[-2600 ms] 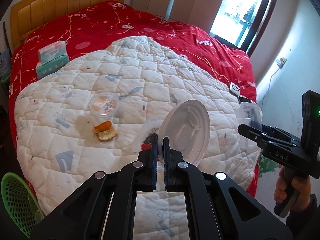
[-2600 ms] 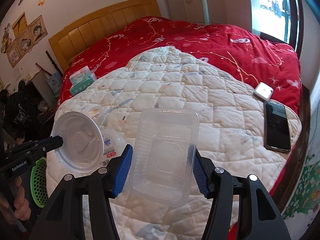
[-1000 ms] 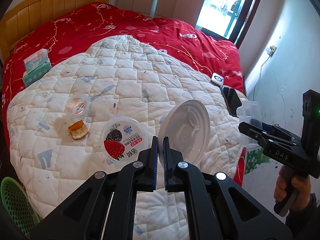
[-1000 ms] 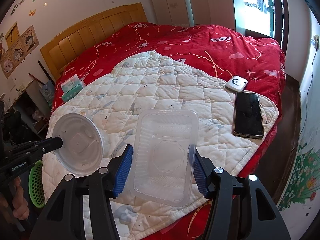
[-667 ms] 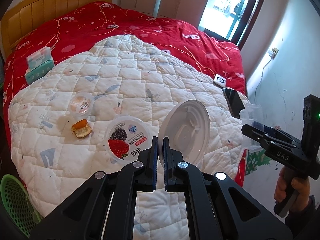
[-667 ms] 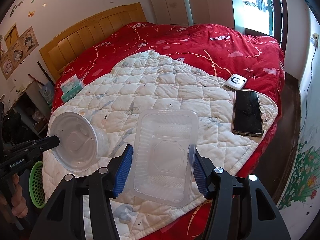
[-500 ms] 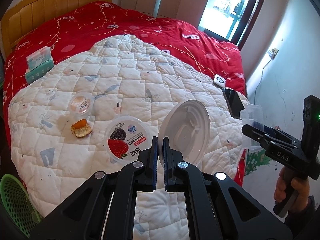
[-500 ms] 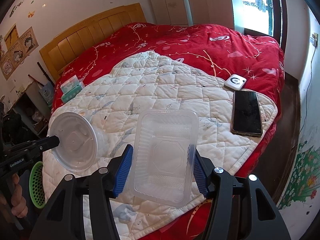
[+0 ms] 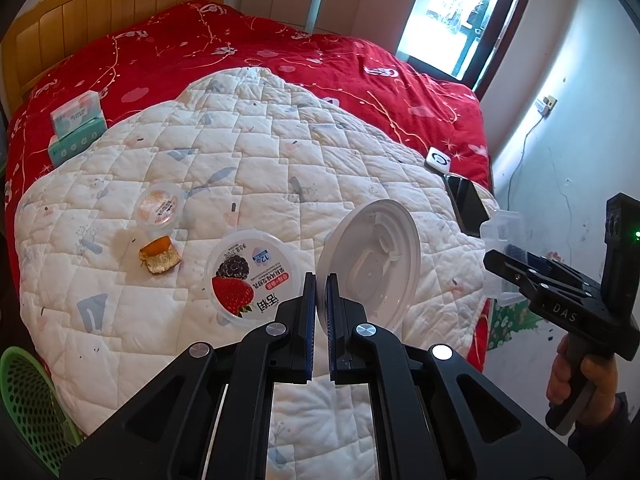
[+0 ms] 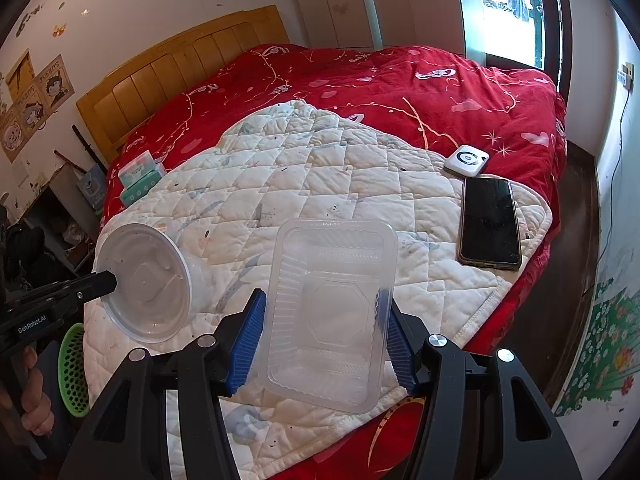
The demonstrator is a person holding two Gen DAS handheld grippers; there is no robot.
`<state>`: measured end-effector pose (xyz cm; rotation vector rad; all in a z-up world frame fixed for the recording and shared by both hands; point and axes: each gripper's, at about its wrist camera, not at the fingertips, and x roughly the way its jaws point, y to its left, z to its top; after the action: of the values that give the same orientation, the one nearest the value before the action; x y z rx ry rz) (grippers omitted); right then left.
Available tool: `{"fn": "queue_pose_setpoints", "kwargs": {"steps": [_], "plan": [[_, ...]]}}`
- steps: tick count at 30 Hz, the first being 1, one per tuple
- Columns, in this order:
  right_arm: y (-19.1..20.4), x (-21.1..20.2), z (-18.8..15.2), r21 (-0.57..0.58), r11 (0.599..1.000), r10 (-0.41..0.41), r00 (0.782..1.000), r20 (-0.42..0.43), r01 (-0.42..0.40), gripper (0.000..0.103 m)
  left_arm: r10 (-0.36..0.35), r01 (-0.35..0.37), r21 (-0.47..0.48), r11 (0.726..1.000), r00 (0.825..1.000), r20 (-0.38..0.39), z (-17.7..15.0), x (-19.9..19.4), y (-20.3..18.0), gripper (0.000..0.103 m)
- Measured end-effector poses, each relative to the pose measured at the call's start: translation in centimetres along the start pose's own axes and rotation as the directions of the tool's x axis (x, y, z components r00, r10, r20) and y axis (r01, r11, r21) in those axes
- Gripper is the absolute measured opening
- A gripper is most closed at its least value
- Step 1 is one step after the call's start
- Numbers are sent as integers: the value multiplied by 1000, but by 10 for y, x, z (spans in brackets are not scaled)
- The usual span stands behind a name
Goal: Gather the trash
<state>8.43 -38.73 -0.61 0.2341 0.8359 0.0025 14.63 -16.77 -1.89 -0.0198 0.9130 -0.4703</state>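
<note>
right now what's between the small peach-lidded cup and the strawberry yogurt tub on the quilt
A piece of orange peel, apart from both the cup and the tub; the left wrist view shows it.

black tongs [image 9: 320, 304] with ribbed blue pads [image 10: 246, 344], silver screws, bare-skinned hand [image 9: 576, 376].

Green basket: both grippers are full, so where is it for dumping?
In the left wrist view, the green basket sits on the floor at lower left, beside the white quilt's near corner.

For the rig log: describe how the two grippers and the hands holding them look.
Both grippers, left and right, are black, angular, silver-bolted, with ribbed blue pads. White lettering: GenRobot.AI on the left, DAS on the right, plus a green light. Bare hands grip the handles; the right wears a dark sleeve.
</note>
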Motion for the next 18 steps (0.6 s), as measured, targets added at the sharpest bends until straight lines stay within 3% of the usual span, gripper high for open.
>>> {"fn": "queue_pose_setpoints", "kwargs": {"steps": [18], "plan": [[3, -1, 0, -4, 1000, 2, 1000, 1, -2, 55, 15, -15, -21, 1000, 1000, 0, -2, -4, 13, 4]]}}
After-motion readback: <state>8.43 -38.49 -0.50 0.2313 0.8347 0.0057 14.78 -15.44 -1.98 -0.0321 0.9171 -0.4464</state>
